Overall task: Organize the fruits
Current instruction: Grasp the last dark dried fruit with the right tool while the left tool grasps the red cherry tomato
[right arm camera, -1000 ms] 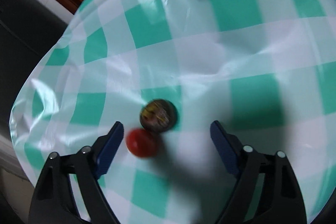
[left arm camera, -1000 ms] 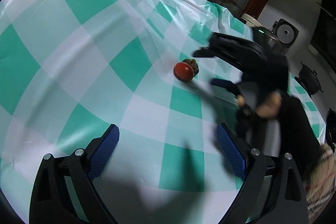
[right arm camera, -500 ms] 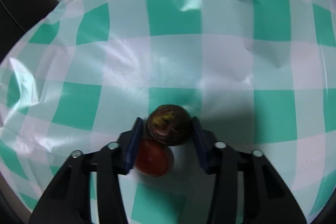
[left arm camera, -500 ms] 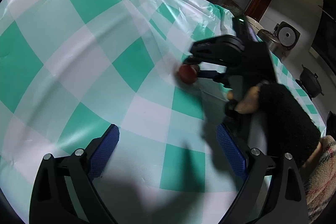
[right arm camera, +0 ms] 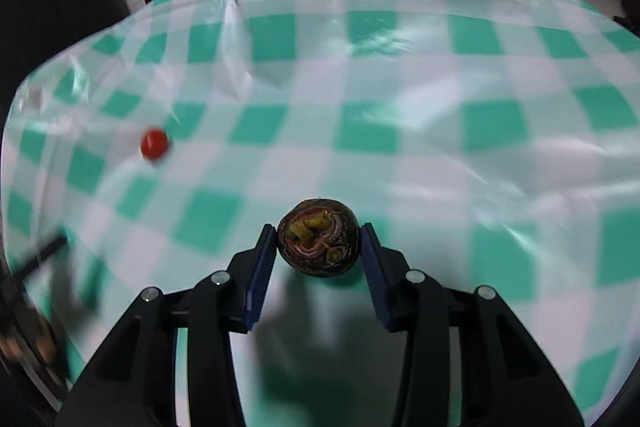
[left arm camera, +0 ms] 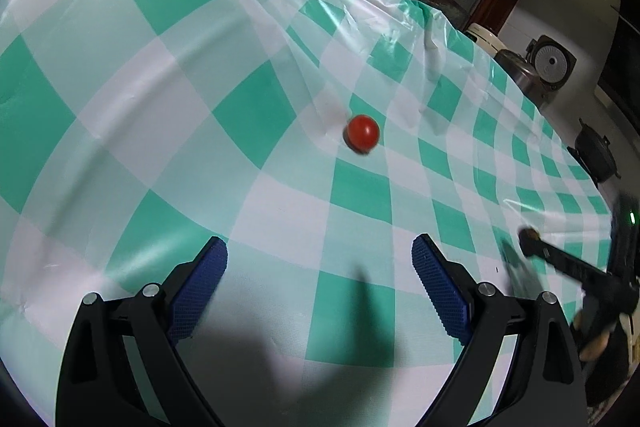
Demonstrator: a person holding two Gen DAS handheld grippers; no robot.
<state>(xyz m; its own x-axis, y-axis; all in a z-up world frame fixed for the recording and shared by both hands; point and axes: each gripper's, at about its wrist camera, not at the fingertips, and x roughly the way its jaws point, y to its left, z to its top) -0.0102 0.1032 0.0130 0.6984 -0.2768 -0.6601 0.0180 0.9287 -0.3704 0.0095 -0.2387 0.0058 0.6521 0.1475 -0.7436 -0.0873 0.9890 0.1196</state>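
1. Left claw (left arm camera: 318, 287) – spread wide, nothing between its pads, low over the checked worktop (left arm camera: 160, 107).
2. Red tomato (left arm camera: 362, 132) – alone on the cloth, farther out.
3. Right claw (right arm camera: 319, 251) – just clenched, grasping a dark round fruit (right arm camera: 318, 243), well right of the tomato.

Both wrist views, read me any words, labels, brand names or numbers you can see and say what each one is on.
None can be read.
Dark fruit in the right gripper: only mottled markings, no letters.
Red fruit: plain.
Checked tablecloth: no print.
Appliances behind the table: too small and blurred to show any label.
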